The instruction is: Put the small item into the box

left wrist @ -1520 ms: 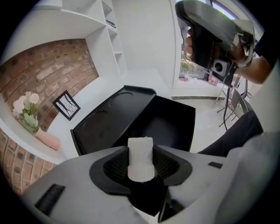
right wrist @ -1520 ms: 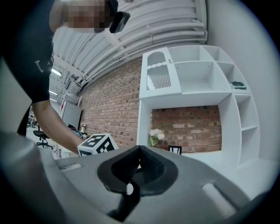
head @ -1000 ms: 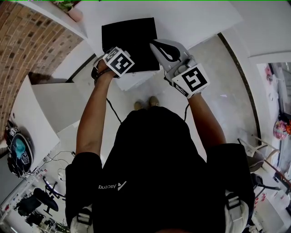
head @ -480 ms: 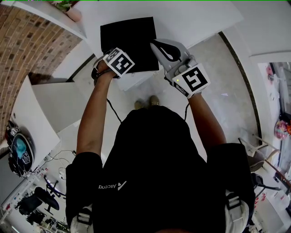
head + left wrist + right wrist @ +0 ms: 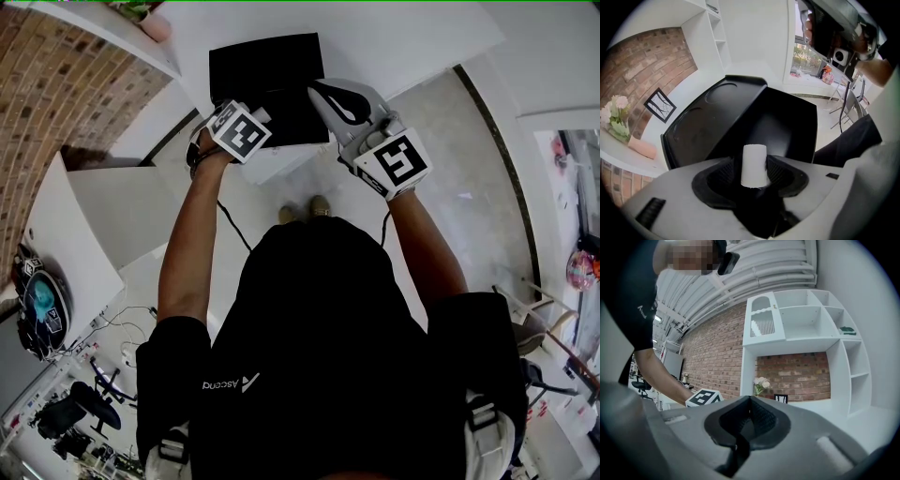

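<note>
A small white cylinder (image 5: 754,165) stands upright between the jaws of my left gripper (image 5: 754,161). The jaws are opening; a thin dark gap shows at its left side, while its right side lies against the right pad. Just beyond and below lies the black box (image 5: 787,126), its lid (image 5: 708,122) folded open to the left. In the head view the left gripper (image 5: 246,122) hangs over the box's (image 5: 267,66) near edge. My right gripper (image 5: 328,94) is at the box's right edge. Its jaws (image 5: 750,399) are shut and empty, and they point at the shelves.
The box rests on a white table (image 5: 403,37). A vase of pale flowers (image 5: 616,124) and a small framed picture (image 5: 660,105) stand by the brick wall. White shelving (image 5: 806,329) rises behind. A chair (image 5: 525,323) is on the floor to my right.
My left gripper has moved a little forward over the box's near edge. The right gripper has stayed where it was.
</note>
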The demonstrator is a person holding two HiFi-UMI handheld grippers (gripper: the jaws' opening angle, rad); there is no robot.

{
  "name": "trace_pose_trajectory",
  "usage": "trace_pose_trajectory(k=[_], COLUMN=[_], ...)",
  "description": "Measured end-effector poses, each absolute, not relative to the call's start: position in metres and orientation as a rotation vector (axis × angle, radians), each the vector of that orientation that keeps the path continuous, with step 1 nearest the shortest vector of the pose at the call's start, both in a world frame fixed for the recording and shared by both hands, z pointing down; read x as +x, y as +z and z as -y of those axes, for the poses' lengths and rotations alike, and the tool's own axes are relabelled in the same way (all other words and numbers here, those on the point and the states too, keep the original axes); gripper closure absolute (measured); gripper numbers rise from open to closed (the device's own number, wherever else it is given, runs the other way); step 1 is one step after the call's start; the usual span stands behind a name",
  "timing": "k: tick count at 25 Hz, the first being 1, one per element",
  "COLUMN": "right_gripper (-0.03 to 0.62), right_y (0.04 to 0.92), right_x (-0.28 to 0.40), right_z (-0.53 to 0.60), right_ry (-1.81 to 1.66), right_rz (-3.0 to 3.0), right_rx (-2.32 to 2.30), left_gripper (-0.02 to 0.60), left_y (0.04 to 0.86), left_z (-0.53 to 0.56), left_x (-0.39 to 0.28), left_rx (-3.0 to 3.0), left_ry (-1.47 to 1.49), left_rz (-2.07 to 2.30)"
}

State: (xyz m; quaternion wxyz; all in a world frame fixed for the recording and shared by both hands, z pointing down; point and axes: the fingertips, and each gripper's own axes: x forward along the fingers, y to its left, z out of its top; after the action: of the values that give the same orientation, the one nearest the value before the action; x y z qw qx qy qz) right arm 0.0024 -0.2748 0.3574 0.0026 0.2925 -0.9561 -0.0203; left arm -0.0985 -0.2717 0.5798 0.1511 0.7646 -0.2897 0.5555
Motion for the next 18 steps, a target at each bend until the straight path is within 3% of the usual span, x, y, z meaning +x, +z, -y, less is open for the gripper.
trace_pose_trajectory(k=[10,18], right_gripper=[0.592,0.591], right_y=[0.356,0.349], right_x=[-0.006,-0.011], right_z=[0.267,0.262], right_ry=[-0.063,-0.046], right_rz=[3.012,3.017], right_rx=[0.885,0.875], left_gripper=[0.367,0.367], left_y=[0.552,0.488], left_z=[0.268,0.271], left_x=[-0.098,-0.086], left_rx=[2.260,2.407], left_ry=[1.494,1.154], left_rz=[0.936,1.073])
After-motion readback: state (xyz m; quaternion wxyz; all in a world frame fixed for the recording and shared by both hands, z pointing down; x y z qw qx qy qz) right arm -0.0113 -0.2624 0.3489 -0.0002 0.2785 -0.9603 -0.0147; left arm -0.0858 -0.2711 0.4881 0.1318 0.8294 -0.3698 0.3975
